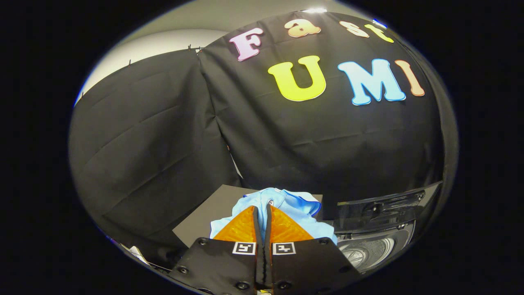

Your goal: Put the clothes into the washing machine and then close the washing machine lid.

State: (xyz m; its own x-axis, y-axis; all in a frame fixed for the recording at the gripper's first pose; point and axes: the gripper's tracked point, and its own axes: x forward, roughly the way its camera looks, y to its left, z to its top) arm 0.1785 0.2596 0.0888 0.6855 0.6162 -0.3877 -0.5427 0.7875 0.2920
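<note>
I have the gripper [262,211] pinched narrow on the blue shirt [286,205]; next I should carry it over the open washing machine [368,250].

1 gripper [262,209], fingers pinched | 1 light-blue garment [286,205], possibly more bunched | 1 washing machine [368,246]

light blue clothes [282,205], orange fingers [245,227], black washing machine [380,217]

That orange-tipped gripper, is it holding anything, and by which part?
Yes. The gripper is pinched shut on the light blue garment, gripping a bunched fold near its upper middle. The rest drapes around the fingers, beside the open washing machine.
</note>
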